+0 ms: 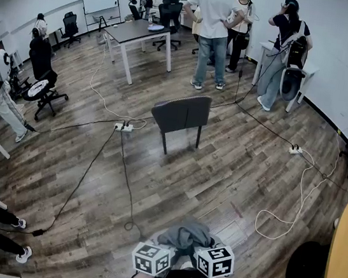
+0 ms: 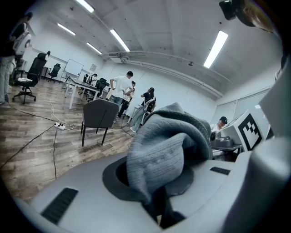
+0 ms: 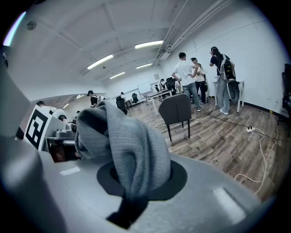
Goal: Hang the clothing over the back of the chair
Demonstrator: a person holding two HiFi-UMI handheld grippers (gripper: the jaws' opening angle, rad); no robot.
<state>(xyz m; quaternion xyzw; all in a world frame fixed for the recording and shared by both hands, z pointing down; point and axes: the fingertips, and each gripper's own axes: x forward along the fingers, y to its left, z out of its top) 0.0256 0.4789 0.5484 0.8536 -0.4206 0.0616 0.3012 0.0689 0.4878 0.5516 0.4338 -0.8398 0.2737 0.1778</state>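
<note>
Two steps seem done, as I judge it: the grey knitted clothing (image 1: 185, 235) is off the floor, and it is taken at both ends. The left gripper (image 2: 159, 207) has its fingers pressed together on one bunch of the cloth, and the right gripper (image 3: 123, 207) pinches another bunch in the same way. Nothing else is between either pair.

The main part of the task is left. The chair (image 1: 181, 113) stands well ahead of the fingers, across open wooden floor, and its back is bare. The clothing must be carried there, raised above the backrest, laid over it, and released.

The clothing is a soft ribbed knit of middle grey. From each pinch it rises above the fingers in a thick rounded fold and then bends over to the side. Between the two pairs of fingers it is gathered in a loose heap, not spread, so its shape as a garment cannot be read. Right at the fingers the cloth looks almost black; this may be a darker trim or only shadow, which the gripper views do not make clear.
</note>
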